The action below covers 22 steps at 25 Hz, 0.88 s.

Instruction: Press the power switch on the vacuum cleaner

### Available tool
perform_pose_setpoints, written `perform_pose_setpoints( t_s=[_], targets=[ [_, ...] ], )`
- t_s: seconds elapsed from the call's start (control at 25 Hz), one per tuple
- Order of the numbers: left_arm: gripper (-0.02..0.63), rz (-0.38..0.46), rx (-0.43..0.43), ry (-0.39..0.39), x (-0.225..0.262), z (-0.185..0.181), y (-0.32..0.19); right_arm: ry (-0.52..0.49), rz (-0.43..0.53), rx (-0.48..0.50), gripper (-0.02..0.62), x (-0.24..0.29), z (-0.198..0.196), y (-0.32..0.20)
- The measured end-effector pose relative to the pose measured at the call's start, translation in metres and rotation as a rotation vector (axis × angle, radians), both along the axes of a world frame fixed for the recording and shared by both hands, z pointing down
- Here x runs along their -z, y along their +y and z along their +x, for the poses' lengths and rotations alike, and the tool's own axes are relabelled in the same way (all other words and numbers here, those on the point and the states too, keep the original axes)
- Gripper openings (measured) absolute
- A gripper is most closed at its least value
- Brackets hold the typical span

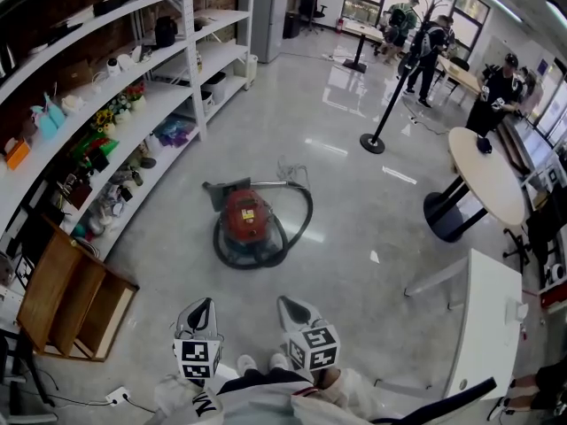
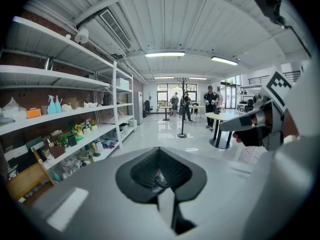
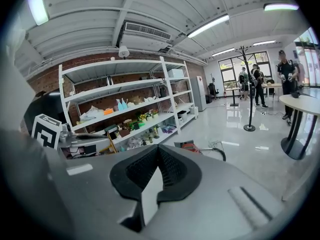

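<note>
The left gripper (image 1: 205,302) has its two jaws brought together to a point, with only a thin wedge of daylight behind the tips and nothing between them. The right gripper (image 1: 283,300) is the same: jaws closed tip to tip, holding nothing. Both hang near the person's body at the near edge of the scene, side by side and apart, touching nothing.

The single red canister vacuum cleaner (image 1: 247,219) sits on the glossy grey floor (image 1: 354,211), far of both grippers and well apart from them. Its one black hose (image 1: 298,224) loops round its right and near sides. In the right gripper view its red body (image 3: 191,145) shows just past the closed jaws.

Along the left runs one white tiered shelf unit (image 1: 133,69) full of small goods, with one open wooden crate (image 1: 73,295) on the floor at its near end. To the right stand one round pale table (image 1: 485,177) and one black post on a disc base (image 1: 376,138). Three people are standing at the far end.
</note>
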State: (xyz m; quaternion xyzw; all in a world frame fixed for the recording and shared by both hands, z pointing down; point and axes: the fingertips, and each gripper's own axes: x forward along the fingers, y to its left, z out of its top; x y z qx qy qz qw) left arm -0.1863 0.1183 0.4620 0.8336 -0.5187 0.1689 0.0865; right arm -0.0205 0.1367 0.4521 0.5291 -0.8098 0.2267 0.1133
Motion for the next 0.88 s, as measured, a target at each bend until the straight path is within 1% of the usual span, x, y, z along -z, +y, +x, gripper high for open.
perform_pose_setpoints(
  t_s=[0.4, 0.88],
  targets=[
    [0.0, 0.031, 0.016, -0.012, 0.013, 0.018, -0.012, -0.018, 0.032, 0.008, 0.0, 0.01, 0.019, -0.016],
    [0.0, 0.065, 0.032, -0.019, 0.025, 0.033, -0.016, -0.022, 0.081, 0.033, 0.0, 0.024, 0.031, -0.025]
  ],
)
